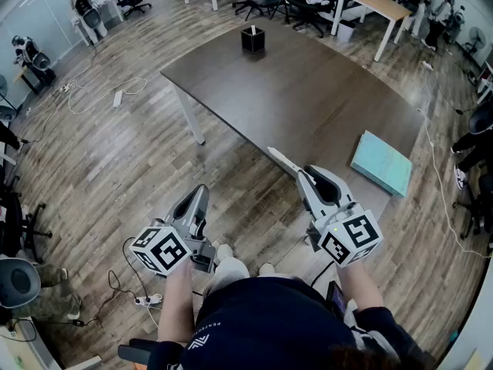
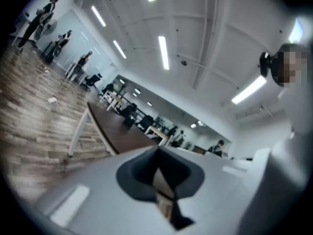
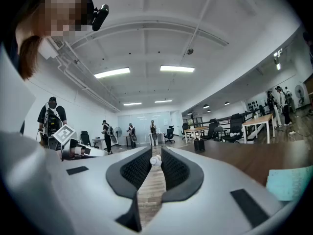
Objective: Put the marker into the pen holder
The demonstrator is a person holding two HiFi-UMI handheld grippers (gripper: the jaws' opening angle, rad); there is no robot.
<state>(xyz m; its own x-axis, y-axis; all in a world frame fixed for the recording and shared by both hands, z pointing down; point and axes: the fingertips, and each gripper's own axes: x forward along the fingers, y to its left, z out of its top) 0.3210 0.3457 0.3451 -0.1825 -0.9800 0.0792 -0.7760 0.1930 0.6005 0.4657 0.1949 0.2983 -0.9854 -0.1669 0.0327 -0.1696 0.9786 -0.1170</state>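
A white marker (image 1: pixel 283 160) sticks out forward from my right gripper (image 1: pixel 303 179), whose jaws are shut on its rear part. In the right gripper view the marker's round white end (image 3: pixel 155 160) shows between the black pads (image 3: pixel 136 169). The black pen holder (image 1: pixel 253 38) stands far off near the table's far edge, seen small in the right gripper view as a pen holder (image 3: pixel 198 144). My left gripper (image 1: pixel 201 191) hangs over the floor left of the table with its jaws together and nothing in them; the left gripper (image 2: pixel 157 153) looks toward the table's corner.
The dark brown table (image 1: pixel 308 91) has white legs (image 1: pixel 189 114). A teal notebook (image 1: pixel 381 163) lies on its near right corner. Cables and a power strip (image 1: pixel 118 97) lie on the wooden floor. Office chairs and other desks (image 1: pixel 373 2) stand behind the table; people stand at the room's edges.
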